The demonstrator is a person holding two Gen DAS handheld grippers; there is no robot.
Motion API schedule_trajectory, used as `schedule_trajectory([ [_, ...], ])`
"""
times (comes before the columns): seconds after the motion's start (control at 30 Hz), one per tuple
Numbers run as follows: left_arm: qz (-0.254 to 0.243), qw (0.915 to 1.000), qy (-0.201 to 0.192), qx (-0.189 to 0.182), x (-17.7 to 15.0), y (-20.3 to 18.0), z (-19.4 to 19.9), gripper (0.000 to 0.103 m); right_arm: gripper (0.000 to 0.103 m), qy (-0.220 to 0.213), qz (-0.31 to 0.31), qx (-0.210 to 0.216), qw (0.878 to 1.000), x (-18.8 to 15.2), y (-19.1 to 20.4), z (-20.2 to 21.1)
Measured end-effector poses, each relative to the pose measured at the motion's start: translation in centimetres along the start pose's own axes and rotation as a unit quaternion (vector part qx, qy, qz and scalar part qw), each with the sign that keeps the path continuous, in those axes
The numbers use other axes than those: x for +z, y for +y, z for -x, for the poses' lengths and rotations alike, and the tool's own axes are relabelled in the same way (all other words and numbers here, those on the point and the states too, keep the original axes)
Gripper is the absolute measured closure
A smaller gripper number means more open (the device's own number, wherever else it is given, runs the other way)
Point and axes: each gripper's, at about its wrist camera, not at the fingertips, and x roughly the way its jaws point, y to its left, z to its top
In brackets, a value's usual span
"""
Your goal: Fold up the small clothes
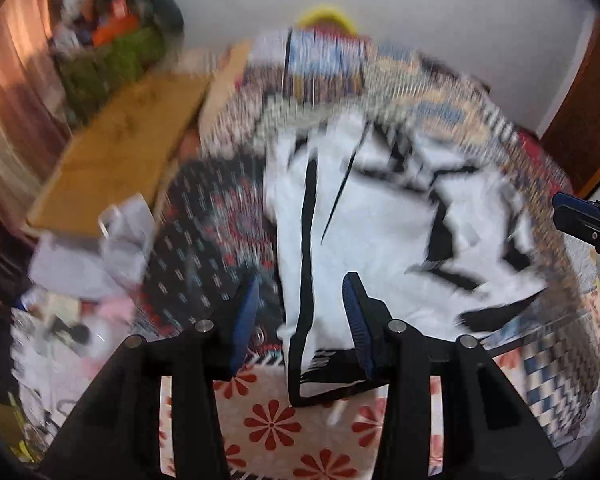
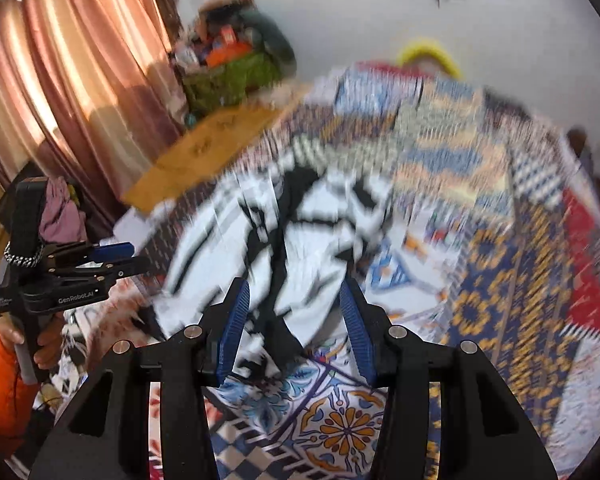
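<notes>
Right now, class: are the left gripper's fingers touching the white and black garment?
Cannot tell. In the left wrist view the left gripper stands open around the white and black garment, but motion blur hides any contact.

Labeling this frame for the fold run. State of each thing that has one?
left gripper: open, garment edge between its fingers, not clamped
right gripper: open, above the garment
white and black garment: crumpled, unfolded, on the patterned bedspread
curtain: drawn, backlit

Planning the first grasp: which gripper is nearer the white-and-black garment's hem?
Left. The left gripper straddles the garment hem, jaws open; the right gripper is open at its far edge.
</notes>
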Motion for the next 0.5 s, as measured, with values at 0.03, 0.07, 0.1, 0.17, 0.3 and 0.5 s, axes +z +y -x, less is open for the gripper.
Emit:
schedule_trajectory([
  [0.03, 0.0, 0.9998, -0.021, -0.001, 0.4, -0.3, 1.5, 0.06, 0.059, -0.019, 0.003, 0.001, 1.0, 0.4, 0.4, 1.2],
  [0.07, 0.001, 0.9991, -0.042, -0.001, 0.9, -0.6, 3.0, 0.06, 0.059, -0.041, 0.004, 0.005, 0.999, 0.7, 0.8, 2.7],
  [0.1, 0.001, 0.998, -0.063, 0.0, 1.3, -0.8, 4.5, 0.06, 0.059, -0.063, 0.006, 0.007, 0.998, 1.1, 1.4, 4.1],
  [0.17, 0.0, 0.9943, -0.107, 0.0, 2.0, -1.5, 7.6, 0.06, 0.059, -0.099, 0.013, 0.009, 0.995, 1.7, 2.4, 6.4],
  [0.3, -0.005, 0.9827, -0.185, -0.015, 2.2, -3.3, 13.6, 0.059, 0.059, -0.172, 0.029, 0.018, 0.985, 1.8, 4.9, 11.3],
  [0.5, -0.017, 0.9605, -0.278, -0.013, -0.2, -5.6, 20.7, 0.059, 0.059, -0.246, 0.066, 0.008, 0.967, 0.2, 8.9, 16.1],
])
